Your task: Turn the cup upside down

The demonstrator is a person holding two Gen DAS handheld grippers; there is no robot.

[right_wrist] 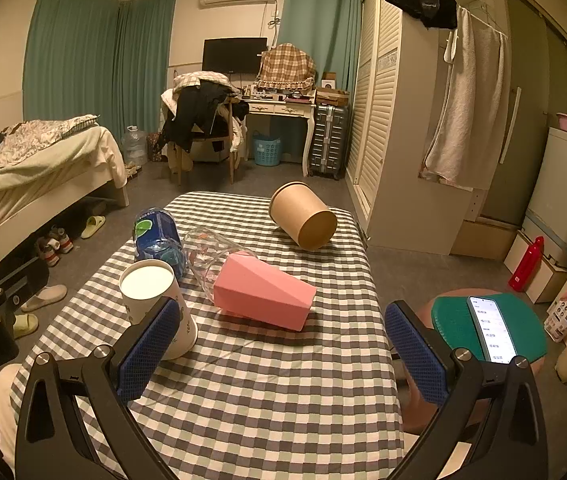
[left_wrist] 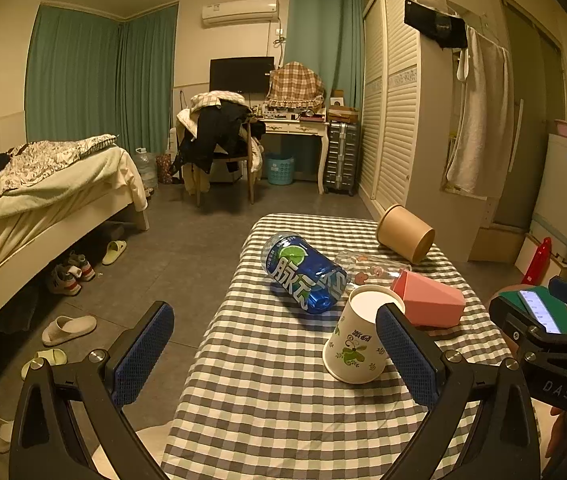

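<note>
Blue-padded left tool [left_wrist: 274, 354] hangs wide open over the checked worktop [left_wrist: 267, 408], gripping nothing; the white paper cup [left_wrist: 357, 340] stands bottom-up just behind its right finger. A careless swing could topple it onto the blue bottle [left_wrist: 303, 272].

Right tool [right_wrist: 283, 354] gapes too. Beyond the cup [right_wrist: 155, 300], the pink cup [right_wrist: 263, 292], glass [right_wrist: 211, 260] and brown tub [right_wrist: 303, 216] lie tipped, seemingly empty.
</note>
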